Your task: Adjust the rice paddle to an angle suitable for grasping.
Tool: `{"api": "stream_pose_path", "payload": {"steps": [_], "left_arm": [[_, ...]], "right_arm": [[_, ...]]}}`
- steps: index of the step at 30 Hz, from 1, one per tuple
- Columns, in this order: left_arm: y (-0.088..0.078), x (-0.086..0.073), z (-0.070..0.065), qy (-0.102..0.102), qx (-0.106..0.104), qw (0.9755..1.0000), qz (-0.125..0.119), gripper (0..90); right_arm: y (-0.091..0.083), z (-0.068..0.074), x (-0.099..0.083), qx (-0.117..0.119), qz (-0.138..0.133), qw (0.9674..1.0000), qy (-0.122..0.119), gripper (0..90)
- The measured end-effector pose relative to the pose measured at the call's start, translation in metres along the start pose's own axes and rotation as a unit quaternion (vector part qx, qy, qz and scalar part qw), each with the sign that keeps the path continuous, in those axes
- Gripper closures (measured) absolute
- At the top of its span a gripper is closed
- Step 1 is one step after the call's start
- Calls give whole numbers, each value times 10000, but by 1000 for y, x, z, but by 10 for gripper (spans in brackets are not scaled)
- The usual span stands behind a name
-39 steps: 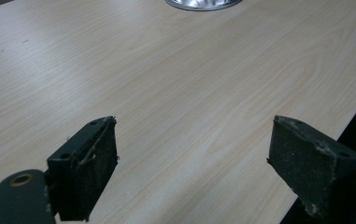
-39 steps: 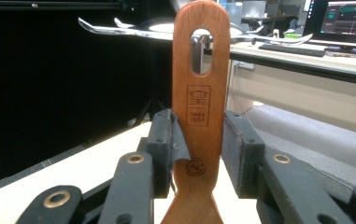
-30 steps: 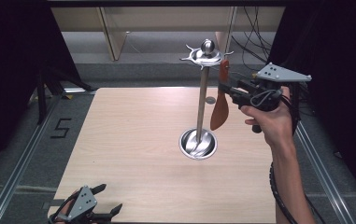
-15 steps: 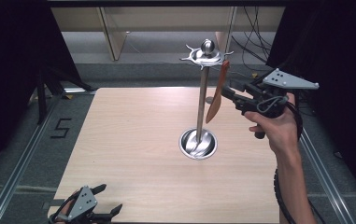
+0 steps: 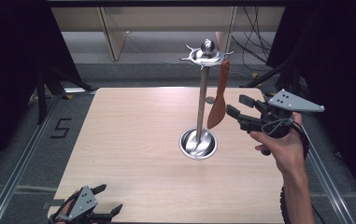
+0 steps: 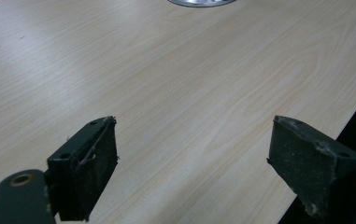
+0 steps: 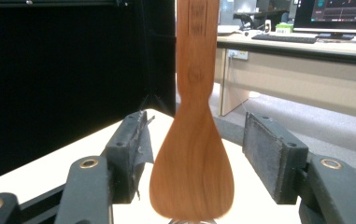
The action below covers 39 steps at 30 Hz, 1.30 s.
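On stand point(image 5: 202, 102) — spatula point(image 5: 218, 103) vertical, blade down.

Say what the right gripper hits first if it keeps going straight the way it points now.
Probably the wooden spatula hanging from the rack: its blade sits between the open fingers of the right gripper. Depth is unclear.

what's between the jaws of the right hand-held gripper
The wooden spatula hanging from the stand, its blade between the open jaws, seen in the right gripper view.
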<state>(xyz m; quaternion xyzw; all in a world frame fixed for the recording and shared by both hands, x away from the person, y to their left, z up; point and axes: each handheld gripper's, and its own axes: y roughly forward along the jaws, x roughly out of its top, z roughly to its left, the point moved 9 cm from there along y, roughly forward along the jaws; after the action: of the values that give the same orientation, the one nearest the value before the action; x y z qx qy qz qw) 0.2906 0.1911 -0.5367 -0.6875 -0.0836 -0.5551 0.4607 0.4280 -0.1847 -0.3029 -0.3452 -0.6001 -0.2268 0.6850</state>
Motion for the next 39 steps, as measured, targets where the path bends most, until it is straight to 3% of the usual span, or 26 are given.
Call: {"api": "stream_pose_path", "payload": {"steps": [1,3,5,6,7,8,9,10,11,12,13,14,15,16,19,22,24,28,29,31,33,36,37,38,39], "left_arm": [[0,0,-1,-24,-6,10000,-22,149],[0,0,0,-26,11,10000,-18,149],[0,0,1,34,4,10000,-25,149],[-1,1,2,145,15,9999,-14,149],[0,-1,1,4,18,10000,12,149],[0,-1,1,4,18,10000,12,149],[0,-1,2,62,43,10000,10,149],[0,-1,2,62,43,10000,10,149],[0,-1,2,63,45,10000,17,149],[0,0,0,10,13,10000,2,149],[-1,0,3,228,47,9997,35,149],[-1,0,3,228,47,9997,35,149],[0,2,1,95,1,9999,-108,149],[0,2,1,105,5,9999,-101,149],[0,1,-1,-52,6,9999,-100,149],[-1,1,1,111,20,9999,-69,149],[-1,1,1,108,24,9999,-70,149],[-1,1,1,119,23,9999,-73,149],[-1,1,-1,-55,27,9999,-94,149],[-2,2,2,119,21,9999,-59,149],[-2,2,2,113,19,9999,-64,149],[-2,3,2,117,10,9999,-74,149],[-1,3,-1,-38,26,10000,-82,149],[-1,3,-1,-38,26,10000,-82,149],[-1,3,1,105,18,9999,-55,149]], "right_arm": [[0,1,-3,14,27,10000,45,413],[2,-2,-12,-88,37,9999,-87,411],[4,-1,-18,-68,59,9999,63,411],[6,-3,-21,-113,59,9999,4,407],[7,-5,-23,-108,129,9998,-81,405],[7,-5,-23,-108,129,9998,-81,405],[8,-3,-28,-87,205,9997,84,400],[8,-3,-28,-87,205,9997,84,400],[9,-6,-30,-156,218,9996,-125,396],[9,-6,-30,-156,218,9996,-125,396],[7,-3,-33,-129,324,9994,83,394],[7,-3,-33,-129,324,9994,83,394],[7,-7,-32,-178,255,9994,-128,393],[5,-3,-34,-153,306,9994,57,390],[2,-5,-38,-182,324,9993,-90,383],[0,-7,-43,-239,373,9988,-217,375],[0,-5,-47,-189,424,9988,-146,375],[1,-9,-56,-266,524,9980,-227,368],[1,-8,-59,-270,587,9978,-120,369],[4,-9,-66,-239,624,9976,-153,365],[4,-8,-69,-261,684,9973,-69,365],[7,-8,-75,-258,717,9970,-133,363],[8,-6,-80,-200,795,9966,-86,361],[8,-6,-80,-200,795,9966,-86,361],[10,-7,-84,-166,878,9959,-152,361]]}}
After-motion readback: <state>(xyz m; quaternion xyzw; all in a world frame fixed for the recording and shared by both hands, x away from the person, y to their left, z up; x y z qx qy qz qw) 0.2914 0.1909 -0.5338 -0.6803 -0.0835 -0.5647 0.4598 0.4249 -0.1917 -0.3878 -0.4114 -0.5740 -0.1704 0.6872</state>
